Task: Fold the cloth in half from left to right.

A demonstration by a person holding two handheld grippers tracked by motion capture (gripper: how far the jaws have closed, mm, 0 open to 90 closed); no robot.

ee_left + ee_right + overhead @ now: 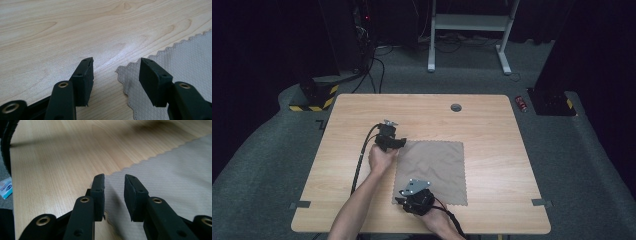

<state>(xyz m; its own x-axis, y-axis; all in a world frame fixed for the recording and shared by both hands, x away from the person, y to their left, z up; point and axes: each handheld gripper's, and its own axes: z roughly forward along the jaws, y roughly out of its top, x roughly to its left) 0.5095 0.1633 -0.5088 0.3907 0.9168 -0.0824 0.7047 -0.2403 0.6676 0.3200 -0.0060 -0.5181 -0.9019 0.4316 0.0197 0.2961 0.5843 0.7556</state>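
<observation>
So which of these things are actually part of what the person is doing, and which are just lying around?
In use:
- grey cloth, flat on the table
- left gripper, open at the cloth's far left corner
- right gripper, open at its near left corner

Just lying about:
- red can on the floor
- white frame behind the table
- yellow-and-black block

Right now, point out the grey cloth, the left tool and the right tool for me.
grey cloth (437,167): high view, on its flat middle.
left tool (116,71): left gripper view, midway between its fingertips, over the cloth's corner.
right tool (114,187): right gripper view, midway between its fingertips, above the cloth's edge.
</observation>
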